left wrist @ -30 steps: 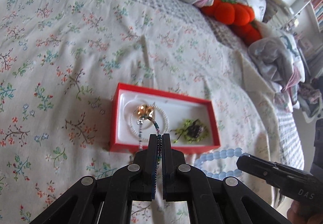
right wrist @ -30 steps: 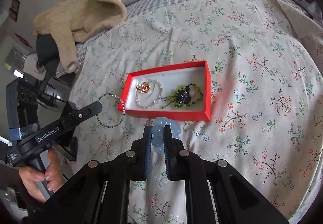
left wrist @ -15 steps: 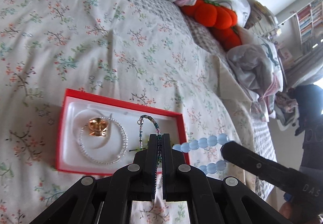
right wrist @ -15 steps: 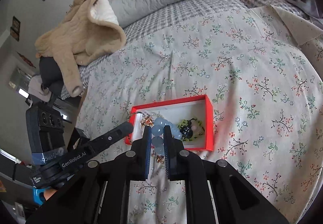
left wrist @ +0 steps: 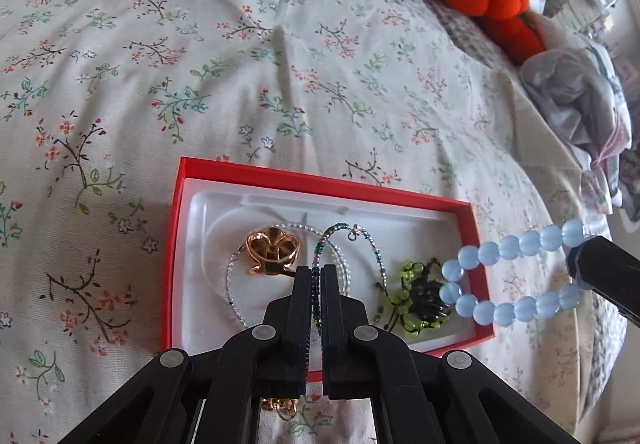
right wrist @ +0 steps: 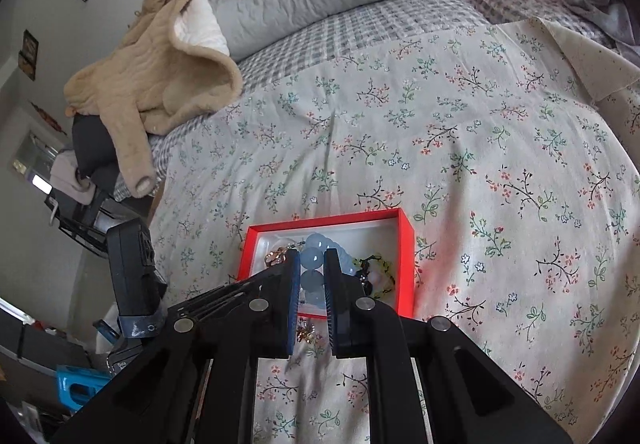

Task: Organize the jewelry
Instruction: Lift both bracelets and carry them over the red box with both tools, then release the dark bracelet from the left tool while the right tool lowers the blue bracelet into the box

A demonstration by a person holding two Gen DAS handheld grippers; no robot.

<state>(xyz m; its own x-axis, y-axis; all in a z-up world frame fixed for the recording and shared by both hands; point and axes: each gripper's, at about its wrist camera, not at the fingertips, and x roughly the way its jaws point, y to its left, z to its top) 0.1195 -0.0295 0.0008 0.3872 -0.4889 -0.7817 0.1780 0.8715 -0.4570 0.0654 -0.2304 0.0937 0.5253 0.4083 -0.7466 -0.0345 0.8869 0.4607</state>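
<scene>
Since the earlier frames both claws have come forward over the red box (left wrist: 320, 184), which a second ago lay ahead of them and now sits at lower centre of both views; the thin beaded bracelet (left wrist: 370, 244) that dangled short of the near rim now arcs above the white lining, and the blue bead bracelet (left wrist: 504, 276) has travelled from beside the box to hang over its right end; the left gripper (left wrist: 316, 284) is pinched nearly shut on the thin bracelet, the strand running down between its fingers; the right gripper (right wrist: 311, 276) is narrowed around the blue beads, two of which fill the gap between its pads; inside the box lie a gold heart charm (left wrist: 272, 250) within a clear bead ring at centre-left, and a green and black beaded piece (left wrist: 416, 304) at lower right; a small gold item (left wrist: 280, 406) lies on the floral bedspread (left wrist: 240, 64) just under the left claw, outside the box; both bracelets look placed for release, so the sorting seems close to done, with that stray gold piece probably left to collect.
</scene>
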